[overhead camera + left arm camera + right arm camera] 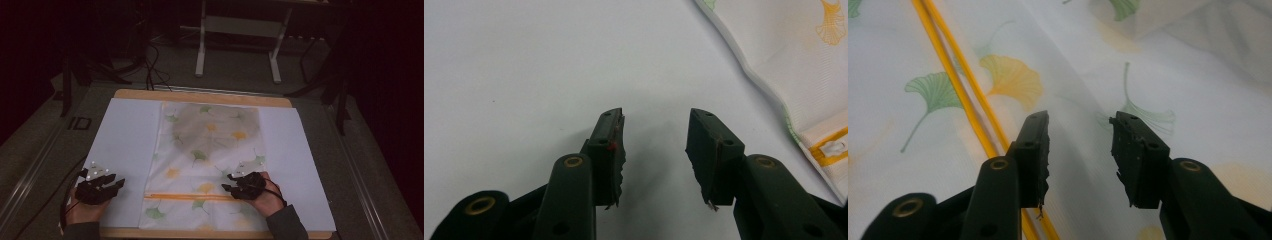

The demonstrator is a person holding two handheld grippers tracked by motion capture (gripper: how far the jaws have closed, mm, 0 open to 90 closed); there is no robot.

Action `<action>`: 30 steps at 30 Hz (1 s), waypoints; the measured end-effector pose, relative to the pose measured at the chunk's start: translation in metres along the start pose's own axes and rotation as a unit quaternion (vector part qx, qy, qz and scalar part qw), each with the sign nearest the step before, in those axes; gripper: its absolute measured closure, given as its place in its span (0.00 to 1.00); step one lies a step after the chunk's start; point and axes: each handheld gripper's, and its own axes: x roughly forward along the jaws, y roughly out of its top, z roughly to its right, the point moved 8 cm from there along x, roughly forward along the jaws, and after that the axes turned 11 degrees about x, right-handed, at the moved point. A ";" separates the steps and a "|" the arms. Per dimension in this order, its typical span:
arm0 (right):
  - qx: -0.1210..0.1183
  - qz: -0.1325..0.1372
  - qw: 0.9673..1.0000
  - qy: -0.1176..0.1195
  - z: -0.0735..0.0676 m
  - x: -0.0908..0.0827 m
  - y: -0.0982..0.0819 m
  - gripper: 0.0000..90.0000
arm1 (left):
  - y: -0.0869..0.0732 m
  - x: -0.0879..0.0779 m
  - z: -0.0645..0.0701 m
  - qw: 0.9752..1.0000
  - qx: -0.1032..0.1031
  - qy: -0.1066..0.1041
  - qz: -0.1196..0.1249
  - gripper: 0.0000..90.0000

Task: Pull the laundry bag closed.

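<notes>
A white cloth printed with green and yellow ginkgo leaves (210, 165) lies flat down the middle of a white sheet (125, 145); an orange zip line (190, 196) crosses it near the front. My left gripper (117, 184) rests on the bare sheet left of the cloth, jaws apart with nothing between them (655, 135); the cloth's edge (794, 65) lies to its right. My right gripper (227, 187) hovers over the cloth near the orange line (960, 85), jaws apart (1079, 137), nothing held.
The sheet lies on a wooden board (200, 96) on a grey table. A white metal stand (237, 30) and dark cables (150, 65) sit beyond the far edge. A rounded shape shows through the cloth's far half (215, 130).
</notes>
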 end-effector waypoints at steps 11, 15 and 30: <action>-0.017 0.001 1.000 0.014 -0.016 0.010 0.013 0.66 | 0.001 0.001 0.003 1.000 0.007 -0.002 -0.003 0.65; -0.028 0.001 0.999 0.020 -0.023 0.015 0.020 0.66 | 0.002 0.002 0.004 1.000 0.009 -0.004 -0.003 0.65; -0.059 -0.001 0.997 0.042 -0.049 0.032 0.039 0.68 | 0.003 0.001 0.005 1.000 0.018 -0.001 -0.003 0.66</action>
